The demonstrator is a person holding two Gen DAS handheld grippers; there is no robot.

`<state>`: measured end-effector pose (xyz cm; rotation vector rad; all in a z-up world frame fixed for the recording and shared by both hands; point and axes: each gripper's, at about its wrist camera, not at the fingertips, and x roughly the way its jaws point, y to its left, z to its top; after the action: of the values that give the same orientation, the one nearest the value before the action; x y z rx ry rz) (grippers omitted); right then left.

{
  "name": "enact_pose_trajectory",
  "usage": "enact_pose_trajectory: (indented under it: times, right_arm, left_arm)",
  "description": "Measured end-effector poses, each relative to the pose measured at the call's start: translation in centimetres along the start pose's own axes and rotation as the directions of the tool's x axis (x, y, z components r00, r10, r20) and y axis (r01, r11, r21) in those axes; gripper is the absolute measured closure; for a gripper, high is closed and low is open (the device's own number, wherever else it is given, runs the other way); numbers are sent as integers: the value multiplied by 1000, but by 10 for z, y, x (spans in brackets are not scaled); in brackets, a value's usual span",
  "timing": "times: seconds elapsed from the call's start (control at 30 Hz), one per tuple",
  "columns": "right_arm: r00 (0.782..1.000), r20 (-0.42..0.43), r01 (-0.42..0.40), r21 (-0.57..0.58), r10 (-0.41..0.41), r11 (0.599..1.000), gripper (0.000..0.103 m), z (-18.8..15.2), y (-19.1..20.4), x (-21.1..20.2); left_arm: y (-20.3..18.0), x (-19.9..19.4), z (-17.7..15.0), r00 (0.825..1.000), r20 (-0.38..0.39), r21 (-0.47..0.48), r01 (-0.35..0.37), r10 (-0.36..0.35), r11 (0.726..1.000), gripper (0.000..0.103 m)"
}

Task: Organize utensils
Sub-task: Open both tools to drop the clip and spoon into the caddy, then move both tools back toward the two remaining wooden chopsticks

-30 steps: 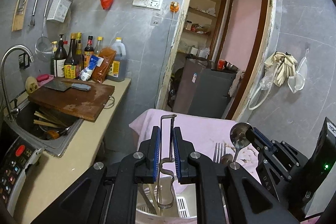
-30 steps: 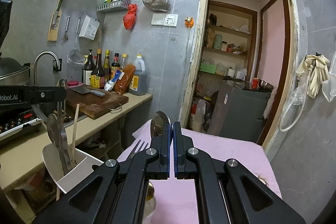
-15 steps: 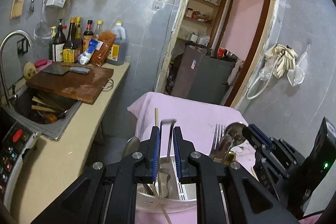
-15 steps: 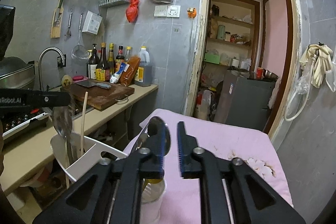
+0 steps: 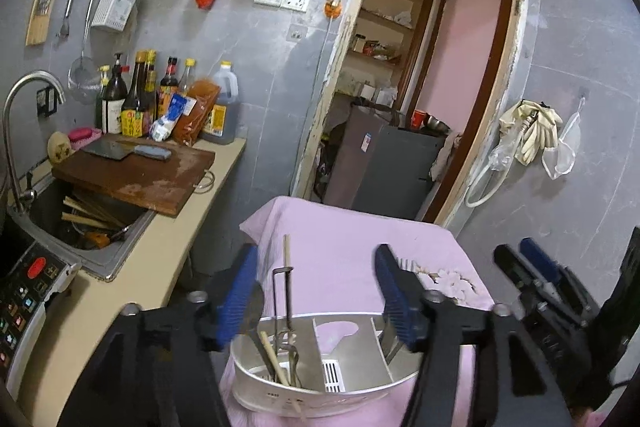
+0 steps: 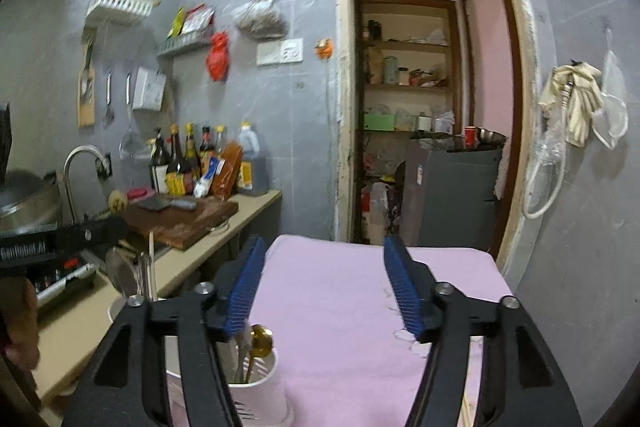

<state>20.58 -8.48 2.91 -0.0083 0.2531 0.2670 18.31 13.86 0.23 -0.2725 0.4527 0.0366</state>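
My left gripper (image 5: pixel 316 291) is open and empty above a white divided utensil holder (image 5: pixel 320 393) on the pink cloth. A metal peeler (image 5: pixel 282 301), a chopstick (image 5: pixel 286 254) and other utensils stand in its left compartment. My right gripper (image 6: pixel 326 287) is open and empty above the pink table (image 6: pixel 344 307). A white cup (image 6: pixel 260 393) at lower left of the right wrist view holds a gold spoon (image 6: pixel 261 337) and other cutlery. The right gripper also shows at the right edge of the left wrist view (image 5: pixel 520 259).
A counter (image 5: pixel 140 263) on the left carries a sink (image 5: pixel 92 215), a cutting board with a cleaver (image 5: pixel 132 171) and several bottles (image 5: pixel 160 99). A doorway (image 5: pixel 420 87) with a grey cabinet (image 5: pixel 396 171) lies beyond the table. Gloves (image 5: pixel 532 127) hang on the right wall.
My left gripper lowered the peeler into the holder's left compartment and opened. My right gripper opened, and the spoon and fork it held now stand in the white cup.
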Motion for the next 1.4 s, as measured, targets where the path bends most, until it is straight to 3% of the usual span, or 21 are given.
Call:
enact_pose_trajectory:
  times: [0.07,0.23,0.57,0.83,1.13,1.27,1.4]
  right_arm:
    - [1000,6,11,27,-11,1000,33,2,-10,-7]
    - [999,31,41,95,-44,995,13,4,-40,-30]
    - [989,48,136,129,-143,982,3,-12,-102,-74]
    - [973,-59,230,143,-223,963,3,-45,-162,-83]
    - [945,-245,257,137,-218,957,3,-106,-224,-63]
    - [932,-310,240,142,-187,960,3,-130,-239,-51]
    - [913,-379,211,127,-149,969,3,-152,-244,-36]
  left_arm:
    - [-8,-4,-1,1000,27,13,-12,11,1000,21]
    - [-32,-9,-5,996,83,37,-26,23,999,5]
    - [-94,-2,-25,994,100,104,35,-45,994,2]
    - [-145,24,-59,995,-27,125,94,-92,988,2]
    - [-191,62,-97,985,-147,149,118,-96,982,2]
    - [-202,84,-115,974,-211,162,116,-81,980,2]
    - [-205,108,-133,948,-314,149,104,-53,983,2]
